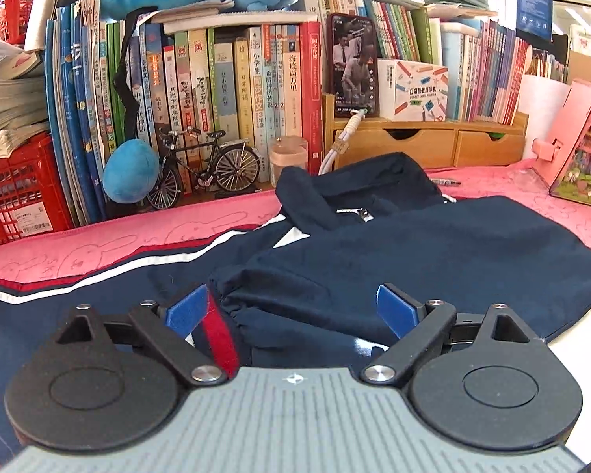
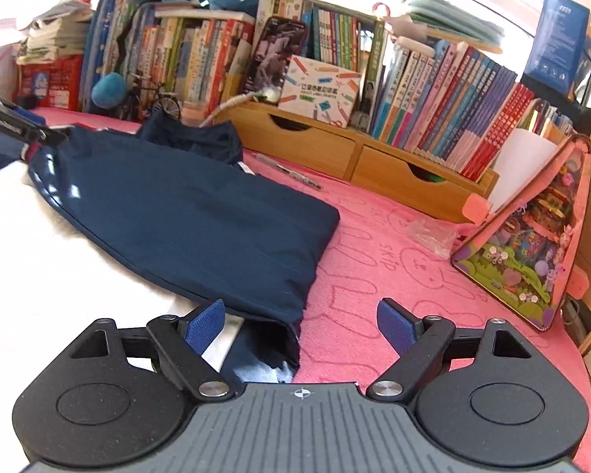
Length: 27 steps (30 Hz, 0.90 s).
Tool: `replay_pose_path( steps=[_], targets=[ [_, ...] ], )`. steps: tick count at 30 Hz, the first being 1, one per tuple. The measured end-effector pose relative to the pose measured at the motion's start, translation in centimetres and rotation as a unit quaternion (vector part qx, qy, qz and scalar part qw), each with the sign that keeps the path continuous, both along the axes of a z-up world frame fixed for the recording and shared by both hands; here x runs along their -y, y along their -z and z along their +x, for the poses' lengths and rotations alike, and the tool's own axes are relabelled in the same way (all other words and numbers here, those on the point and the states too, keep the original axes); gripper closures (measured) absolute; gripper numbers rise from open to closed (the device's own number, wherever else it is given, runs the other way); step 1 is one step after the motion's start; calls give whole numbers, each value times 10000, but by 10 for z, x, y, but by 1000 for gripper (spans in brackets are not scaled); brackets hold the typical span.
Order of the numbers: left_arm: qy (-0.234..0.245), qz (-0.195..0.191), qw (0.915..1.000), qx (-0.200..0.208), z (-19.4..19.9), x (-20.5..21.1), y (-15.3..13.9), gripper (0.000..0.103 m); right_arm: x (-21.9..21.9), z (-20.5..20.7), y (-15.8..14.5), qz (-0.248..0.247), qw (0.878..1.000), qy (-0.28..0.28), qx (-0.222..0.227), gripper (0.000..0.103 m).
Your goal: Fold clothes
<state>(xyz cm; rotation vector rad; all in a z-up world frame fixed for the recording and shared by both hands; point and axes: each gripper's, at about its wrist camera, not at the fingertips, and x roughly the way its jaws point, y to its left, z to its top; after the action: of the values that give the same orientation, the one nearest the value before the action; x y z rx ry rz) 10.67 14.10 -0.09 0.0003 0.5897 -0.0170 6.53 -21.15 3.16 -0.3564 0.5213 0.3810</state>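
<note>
A navy fabric jacket with red and white stripes (image 1: 394, 252) lies part-folded on the pink towel-covered desk (image 2: 394, 244), just ahead of both tools. The left tool (image 1: 291, 311) and right tool (image 2: 301, 323) gape, released, holding nothing.

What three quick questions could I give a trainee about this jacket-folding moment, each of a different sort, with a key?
1. True or false: the left gripper is clamped shut on the navy jacket.
2. Multiple choice: what does the jacket lie on? A) a pink mat B) a bare wooden floor C) a green blanket
3. Fill in: in the right wrist view, the right gripper hovers over the jacket's near ____.

Key
1. False: both blue pads stand wide apart, with fabric under them but not pinched.
2. A, the pink mat with bunny outlines.
3. Corner; those jaws are open too.
</note>
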Motion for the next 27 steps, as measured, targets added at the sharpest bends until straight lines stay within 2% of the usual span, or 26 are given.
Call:
replay_pose_path(
  steps=[4, 5, 6, 7, 8, 10, 12, 15, 16, 17, 19, 23, 24, 27],
  targets=[
    [-342, -110, 9992, -173, 0, -12, 12, 7, -33, 10, -19, 636, 9965, -528, 150, 19],
    [-437, -26, 9987, -250, 0, -13, 15, 6, -47, 18, -18, 702, 9957, -599, 99, 20],
    [-532, 58, 9980, -328, 1, -14, 18, 4, -62, 27, -17, 759, 9949, -664, 42, 28],
    [-587, 109, 9973, -423, 1, -16, 22, 3, -78, 39, -15, 814, 9944, -667, -83, 34],
    [-629, 147, 9965, -523, 2, -18, 27, 2, -94, 51, -11, 905, 9932, -683, -260, 36],
    [-684, -129, 9960, -553, -2, -29, 30, 1, -122, 73, -2, 1081, 9898, -694, -609, 41],
    [-704, -127, 9958, -576, -2, -30, 30, 0, -142, 91, 11, 967, 9901, -659, -779, 41],
    [-720, -81, 9956, -591, -3, -30, 30, 0, -164, 114, 31, 489, 9936, -463, -903, 43],
    [-720, -90, 9956, -592, -2, -30, 30, 0, -164, 119, 40, 336, 9951, -295, -882, 39],
    [-719, -99, 9956, -593, -2, -31, 30, 0, -156, 122, 41, 453, 9953, -223, -820, 36],
    [-718, -117, 9956, -595, -2, -31, 30, 0, -132, 135, 42, 655, 9938, 185, -883, 35],
    [-726, -120, 9955, -594, -1, -31, 30, 0, -76, 155, 46, 558, 9901, 1100, -670, 35],
    [-726, -120, 9955, -594, -1, -31, 30, 0, -60, 161, 46, 641, 9857, 1374, -737, 30],
    [-729, -118, 9955, -593, 0, -31, 30, 0, -14, 179, 46, 961, 9659, 2202, -961, 30]
  ],
)
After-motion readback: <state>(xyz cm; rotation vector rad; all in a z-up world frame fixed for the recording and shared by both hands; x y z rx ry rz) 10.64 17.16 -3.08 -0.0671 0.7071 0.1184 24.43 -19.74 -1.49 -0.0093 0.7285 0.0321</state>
